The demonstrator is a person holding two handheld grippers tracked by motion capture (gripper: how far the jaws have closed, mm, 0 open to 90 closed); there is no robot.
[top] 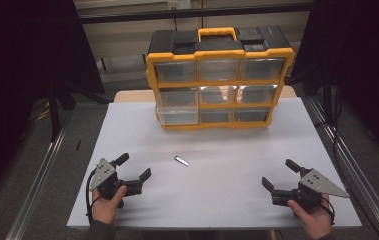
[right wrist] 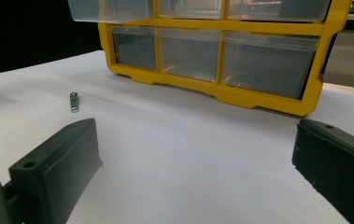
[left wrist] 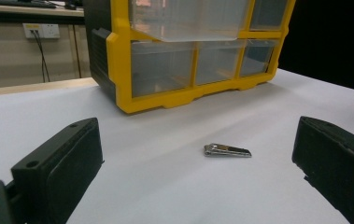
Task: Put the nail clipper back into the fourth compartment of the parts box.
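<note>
- Dark room all around, and a white table (top: 227, 195) takes up the middle of the high view.
- Upper centre of that view: a yellow-and-black drawer organizer (top: 218, 80) stands at the table's far edge, its clear middle-left drawer (top: 178, 111) pulled out toward us.
- Lower left, the left gripper (top: 135, 167) rests on the table in a hand, jaws spread wide, nothing between them.
- Lower right, the right gripper (top: 279, 173) sits the same way, released and empty.
- Centre of the frame: a small metal nail clipper (top: 181, 161) lies flat on the table, nearer the left gripper, well apart from the organizer.
</note>
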